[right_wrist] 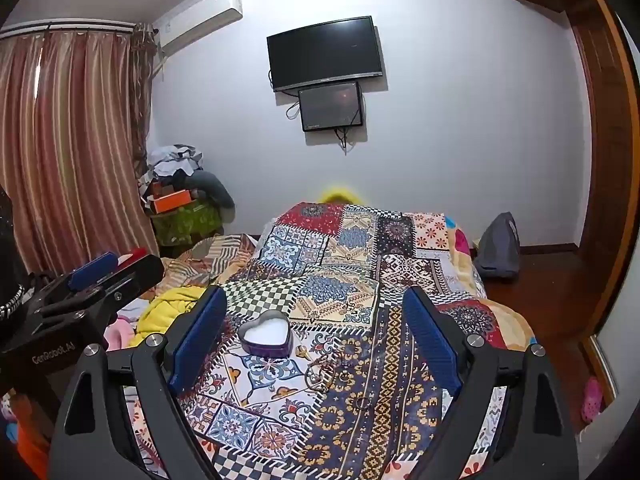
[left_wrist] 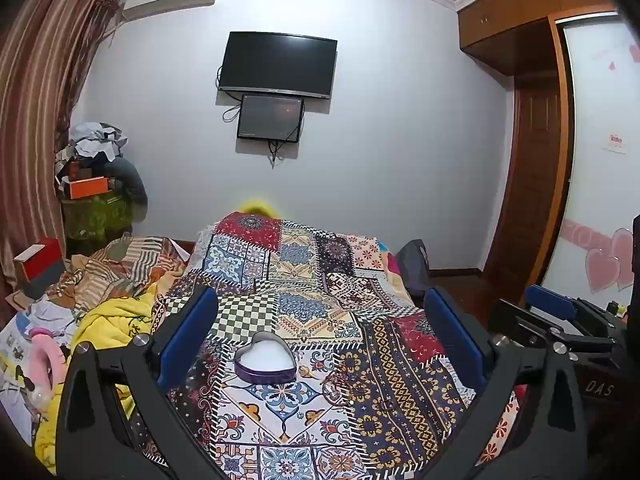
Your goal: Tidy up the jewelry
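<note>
Both hand-held grippers, left [left_wrist: 320,336] and right [right_wrist: 316,336], spread wide, empty, above bed [right_wrist: 400,420]. Jewelry [right_wrist: 324,372] ahead, just right of heart tin [right_wrist: 266,338]; equally near either.

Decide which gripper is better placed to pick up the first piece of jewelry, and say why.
Right, probably. The jewelry lies right of the box, near the middle of the right gripper's open jaws; for the left gripper, also open, it sits off to the right.
</note>
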`<state>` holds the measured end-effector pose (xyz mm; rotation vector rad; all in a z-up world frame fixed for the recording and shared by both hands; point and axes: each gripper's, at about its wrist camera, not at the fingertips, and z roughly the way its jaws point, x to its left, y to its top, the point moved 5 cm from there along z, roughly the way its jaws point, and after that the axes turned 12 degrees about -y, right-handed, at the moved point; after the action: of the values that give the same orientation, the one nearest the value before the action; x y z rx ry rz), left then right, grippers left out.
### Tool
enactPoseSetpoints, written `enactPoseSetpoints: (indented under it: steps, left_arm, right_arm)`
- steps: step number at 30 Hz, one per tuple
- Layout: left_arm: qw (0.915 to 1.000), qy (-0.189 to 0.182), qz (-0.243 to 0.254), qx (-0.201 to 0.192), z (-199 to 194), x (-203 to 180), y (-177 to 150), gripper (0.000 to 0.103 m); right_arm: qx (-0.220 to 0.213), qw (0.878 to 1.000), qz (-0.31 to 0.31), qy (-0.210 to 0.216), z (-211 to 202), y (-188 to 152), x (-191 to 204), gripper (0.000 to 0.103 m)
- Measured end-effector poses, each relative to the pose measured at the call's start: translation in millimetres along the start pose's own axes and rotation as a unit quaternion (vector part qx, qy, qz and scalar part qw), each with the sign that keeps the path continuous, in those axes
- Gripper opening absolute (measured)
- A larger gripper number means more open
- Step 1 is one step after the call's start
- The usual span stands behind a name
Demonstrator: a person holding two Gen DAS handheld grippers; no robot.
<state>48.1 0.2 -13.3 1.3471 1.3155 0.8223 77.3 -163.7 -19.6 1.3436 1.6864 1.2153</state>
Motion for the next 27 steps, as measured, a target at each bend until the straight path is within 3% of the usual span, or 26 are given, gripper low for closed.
enactPoseSetpoints:
  steps: [27]
  left_arm:
    - [1.0000, 0.000, -0.006, 0.008, 7.3, 9.9, 2.4, 0.103]
  right_arm:
    - [-0.008, 1.000, 0.000, -0.004, -4.5, 8.6, -1.0, 0.088]
